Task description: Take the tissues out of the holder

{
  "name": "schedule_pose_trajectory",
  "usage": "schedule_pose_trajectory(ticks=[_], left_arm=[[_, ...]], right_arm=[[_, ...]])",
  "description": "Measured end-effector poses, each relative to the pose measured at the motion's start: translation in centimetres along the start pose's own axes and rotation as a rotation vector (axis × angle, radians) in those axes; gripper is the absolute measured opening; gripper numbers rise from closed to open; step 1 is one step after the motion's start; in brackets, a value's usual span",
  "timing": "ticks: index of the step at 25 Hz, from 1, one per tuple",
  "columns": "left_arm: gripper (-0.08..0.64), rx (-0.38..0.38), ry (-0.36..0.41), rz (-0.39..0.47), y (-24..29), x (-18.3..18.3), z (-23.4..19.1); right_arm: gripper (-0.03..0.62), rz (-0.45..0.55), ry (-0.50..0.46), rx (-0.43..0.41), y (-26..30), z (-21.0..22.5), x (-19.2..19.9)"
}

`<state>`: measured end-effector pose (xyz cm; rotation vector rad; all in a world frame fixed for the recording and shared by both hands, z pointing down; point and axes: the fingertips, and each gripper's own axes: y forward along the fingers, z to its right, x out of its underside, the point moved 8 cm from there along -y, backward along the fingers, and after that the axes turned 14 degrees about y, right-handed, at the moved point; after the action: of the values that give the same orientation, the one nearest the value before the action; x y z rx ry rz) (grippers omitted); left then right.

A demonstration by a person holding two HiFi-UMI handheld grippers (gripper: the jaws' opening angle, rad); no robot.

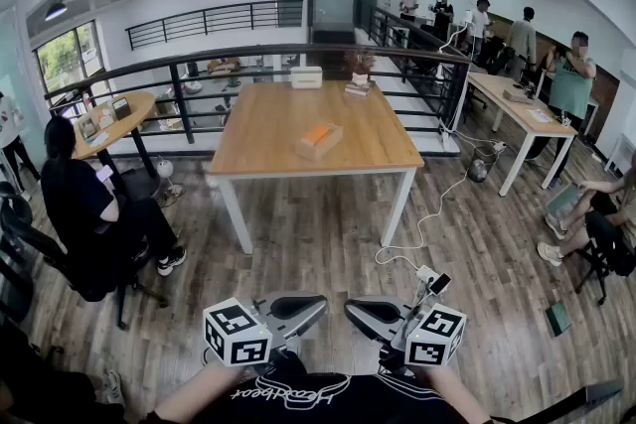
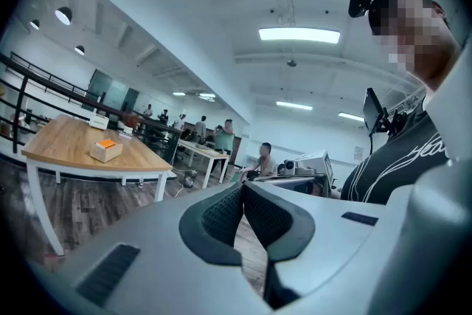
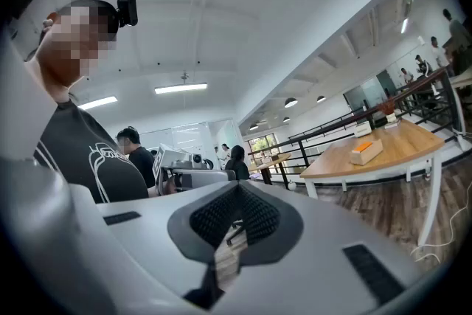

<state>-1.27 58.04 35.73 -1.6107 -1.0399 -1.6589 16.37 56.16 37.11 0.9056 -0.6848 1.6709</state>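
Two grippers are held clenched and empty: left gripper (image 2: 243, 192), right gripper (image 3: 237, 192). The tissue holder (image 1: 318, 141) is seen well ahead of both jaws, on the wooden table (image 1: 268, 129). Its orange top (image 1: 316, 133), likely the tissues, is judged light, soft and easily torn. It is best pinched at the exposed middle while the light holder is steadied.

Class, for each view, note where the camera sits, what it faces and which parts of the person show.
Head view: on the head, facing down at table, tissue box; left gripper, right gripper, arms show.
Left gripper view: rides that gripper, along shut jaws; chest shows.
Right gripper view: same, mirrored.
All share the table.
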Motion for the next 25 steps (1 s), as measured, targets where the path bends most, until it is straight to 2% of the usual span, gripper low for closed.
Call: schedule_pose_trajectory(ticks=[11,15,18,25], left_arm=[[0.012,-0.012,-0.012,-0.008,0.5,-1.0,0.5],[0.012,-0.004,-0.029,-0.001,1.0,-0.9,0.1],[0.012,-0.007,-0.036,0.009,0.9,-0.5,-0.5],[0.012,-0.036,-0.064,0.023,0.7,0.3,-2.7]], right_arm=[[0.017,0.013,0.007,-0.016,-1.2,-0.2,-0.5],[0.017,0.019,0.043,-0.036,-1.2,0.4,-0.8],[0.017,0.011,0.050,-0.079,-0.4,0.7,-0.9],[0.017,0.020,0.078,-0.083,0.8,2.8,-1.4]])
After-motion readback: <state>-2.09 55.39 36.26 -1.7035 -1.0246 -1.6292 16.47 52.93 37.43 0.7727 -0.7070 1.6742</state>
